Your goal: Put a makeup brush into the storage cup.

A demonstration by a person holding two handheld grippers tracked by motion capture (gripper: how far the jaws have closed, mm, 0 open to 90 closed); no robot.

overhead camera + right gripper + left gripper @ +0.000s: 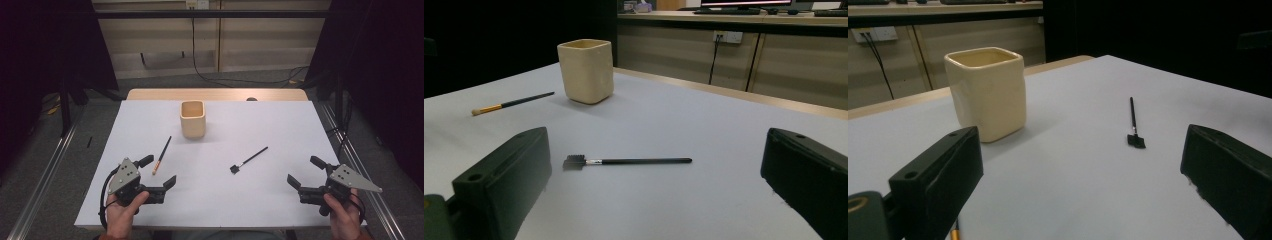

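Note:
A cream square cup [192, 118] [986, 91] [586, 69] stands upright on the white table [280, 125], toward the back middle. A black brush with a gold ferrule [162, 154] [512, 103] lies left of the cup. A second black brush with a small black head [248, 159] [1134, 125] [624, 161] lies right of centre. My left gripper [160, 171] [1083, 185] rests open near the front left, close to the gold brush's tip. My right gripper [305, 171] [659, 185] rests open at the front right, nothing between its fingers.
A wooden strip [215, 94] edges the table's far side. Cables [210, 77] trail on the floor behind. Metal rails [45, 175] run along both sides of the table. A dark curtain [380, 60] hangs at the right.

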